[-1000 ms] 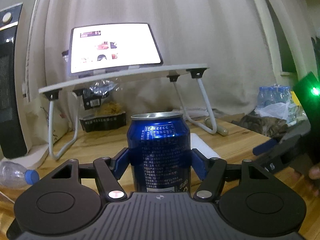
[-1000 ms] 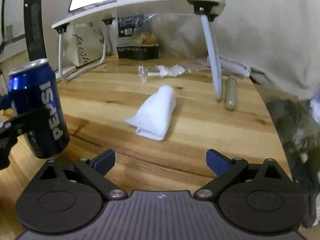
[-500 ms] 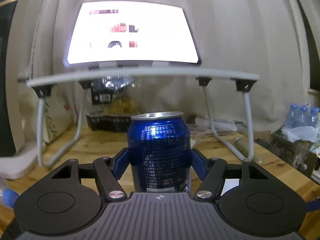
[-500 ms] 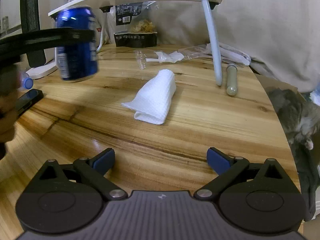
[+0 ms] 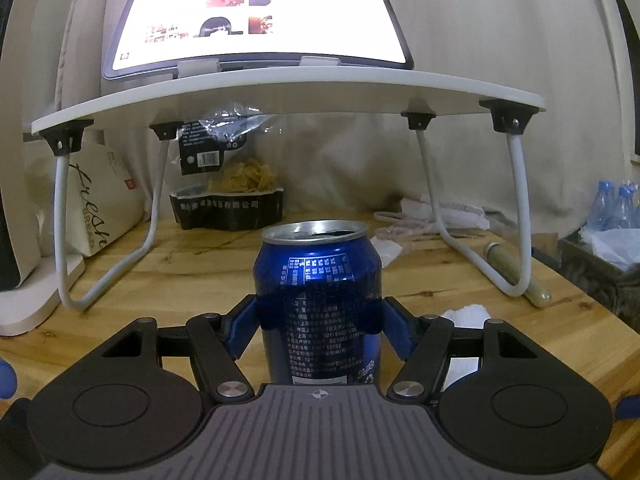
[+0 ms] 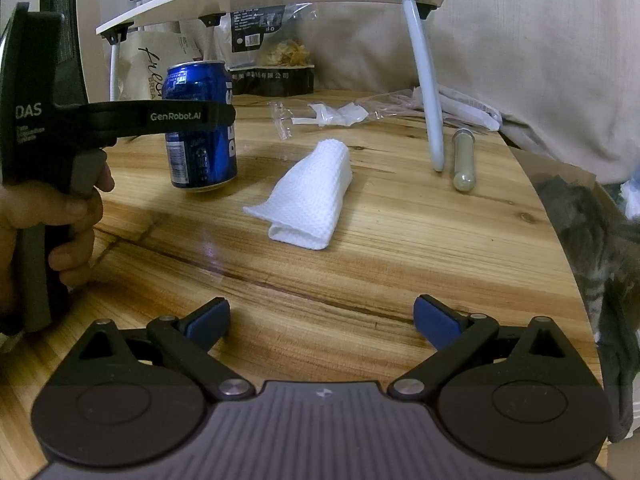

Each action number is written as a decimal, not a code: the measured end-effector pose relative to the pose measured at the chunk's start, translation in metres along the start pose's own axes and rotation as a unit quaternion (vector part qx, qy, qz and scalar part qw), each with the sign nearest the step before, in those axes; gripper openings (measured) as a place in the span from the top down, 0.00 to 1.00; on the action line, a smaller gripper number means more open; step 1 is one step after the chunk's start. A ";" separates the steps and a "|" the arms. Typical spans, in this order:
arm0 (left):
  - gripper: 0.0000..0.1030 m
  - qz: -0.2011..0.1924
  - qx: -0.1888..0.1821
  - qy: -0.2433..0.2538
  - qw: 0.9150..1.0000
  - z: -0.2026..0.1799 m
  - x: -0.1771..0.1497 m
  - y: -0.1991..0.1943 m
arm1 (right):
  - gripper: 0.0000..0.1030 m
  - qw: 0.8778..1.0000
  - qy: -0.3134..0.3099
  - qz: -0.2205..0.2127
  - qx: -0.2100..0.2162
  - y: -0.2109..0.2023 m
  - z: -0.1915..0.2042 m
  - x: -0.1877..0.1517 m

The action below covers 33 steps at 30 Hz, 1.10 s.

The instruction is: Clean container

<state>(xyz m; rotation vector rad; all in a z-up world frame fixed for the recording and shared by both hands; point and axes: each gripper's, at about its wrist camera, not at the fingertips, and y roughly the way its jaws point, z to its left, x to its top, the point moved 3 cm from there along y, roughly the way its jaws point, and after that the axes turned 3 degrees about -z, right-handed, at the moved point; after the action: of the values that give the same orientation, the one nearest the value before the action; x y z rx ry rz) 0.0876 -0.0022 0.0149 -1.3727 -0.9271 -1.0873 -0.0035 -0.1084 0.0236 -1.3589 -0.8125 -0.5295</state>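
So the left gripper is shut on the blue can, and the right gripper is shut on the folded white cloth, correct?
Not quite. The left gripper is shut on the blue can, but the right gripper is open and holds nothing; the folded white cloth lies on the table ahead of it, as the right wrist view shows.

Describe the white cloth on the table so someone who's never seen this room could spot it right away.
Start at the wooden table and find the white stand leg. The cloth lies flat between that leg and the blue can. It is the only folded, waffle-textured white thing there; the wrappers behind it are clear plastic.
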 end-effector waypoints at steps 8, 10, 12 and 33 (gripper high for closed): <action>0.34 0.011 0.006 -0.007 1.000 0.000 -0.002 -0.004 | 0.00 1.000 -0.002 0.001 -0.001 0.000 0.000 0.000; 0.31 0.022 0.008 -0.010 1.000 0.000 -0.004 -0.004 | 0.00 1.000 -0.002 0.000 -0.001 0.000 0.000 0.000; 0.20 0.022 0.009 -0.014 1.000 0.002 -0.005 -0.010 | 0.00 1.000 -0.002 0.001 -0.001 0.001 0.000 0.000; 0.00 0.159 -0.013 -0.025 0.987 0.000 -0.056 -0.070 | 0.00 1.000 0.008 0.000 -0.018 0.008 -0.002 0.004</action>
<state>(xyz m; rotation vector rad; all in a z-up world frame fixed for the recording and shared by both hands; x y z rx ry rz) 0.0056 0.0073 -0.0192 -1.5154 -0.6992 -0.8279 0.0056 -0.1090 0.0221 -1.3870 -0.7925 -0.5566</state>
